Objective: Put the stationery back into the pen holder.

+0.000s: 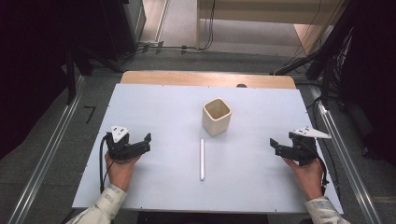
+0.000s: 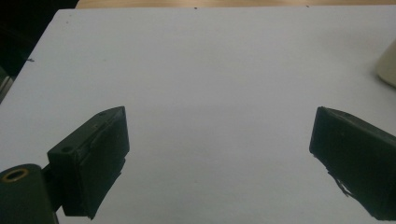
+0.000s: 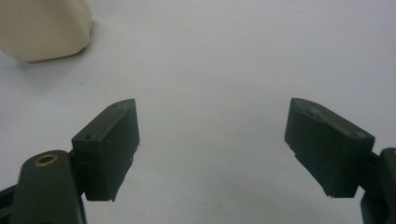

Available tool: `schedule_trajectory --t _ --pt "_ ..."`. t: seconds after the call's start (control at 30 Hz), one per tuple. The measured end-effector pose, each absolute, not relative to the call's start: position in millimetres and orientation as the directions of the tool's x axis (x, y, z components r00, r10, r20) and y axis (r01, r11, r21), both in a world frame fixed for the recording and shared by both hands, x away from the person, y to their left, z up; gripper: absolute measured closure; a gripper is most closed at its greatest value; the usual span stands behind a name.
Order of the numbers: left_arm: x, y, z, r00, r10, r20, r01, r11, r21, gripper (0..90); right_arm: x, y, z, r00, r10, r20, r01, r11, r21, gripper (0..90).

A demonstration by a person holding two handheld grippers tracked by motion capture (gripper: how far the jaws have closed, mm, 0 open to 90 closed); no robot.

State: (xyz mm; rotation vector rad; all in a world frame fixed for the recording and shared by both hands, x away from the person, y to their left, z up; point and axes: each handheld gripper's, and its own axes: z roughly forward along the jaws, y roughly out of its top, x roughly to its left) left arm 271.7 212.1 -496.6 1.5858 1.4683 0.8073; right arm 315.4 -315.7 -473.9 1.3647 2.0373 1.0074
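Observation:
A cream square cup (image 1: 216, 115) stands upright near the middle of the white table (image 1: 163, 107). In front of it lies a thin white pen (image 1: 202, 158), pointing away from me. My left gripper (image 1: 146, 142) rests at the left of the table, held in a hand, its jaws wide apart and empty. In the left gripper view the gripper (image 2: 218, 121) has bare table between its fingers and the cup's edge (image 2: 387, 65) at the right. My right gripper (image 1: 274, 146) sits at the right, open and empty. In the right gripper view this gripper (image 3: 211, 112) faces bare table, with the cup (image 3: 44, 28) at upper left.
A wooden strip (image 1: 208, 78) runs along the table's far edge. Metal rails (image 1: 46, 158) flank the table on the floor at both sides. Cables (image 1: 177, 47) lie on the floor beyond the table, and dark stands rise at the far right.

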Motion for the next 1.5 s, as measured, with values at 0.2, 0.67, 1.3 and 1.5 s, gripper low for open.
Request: schedule_trajectory --t 0.2,0.67,1.3,1.5 --pt "271 197 -494 0.162 0.985 -0.05 0.466 -0.032 0.884 6.2 315 -315 -475 -0.389 0.921 0.01 0.565 0.231 0.792 16.0" --pt "271 165 -495 0.238 0.97 -0.04 0.473 -0.08 0.877 6.1 315 -314 -477 -0.39 0.921 0.008 0.572 0.236 0.785 16.1" --pt "276 122 -498 0.335 0.94 -0.06 0.492 -0.12 0.862 10.1 314 -312 -478 -0.385 0.923 0.012 0.577 0.23 0.784 16.1" --pt "278 108 -502 0.35 0.935 -0.059 0.505 -0.136 0.852 10.0 314 -313 -478 -0.386 0.922 0.014 0.578 0.231 0.783 16.1"
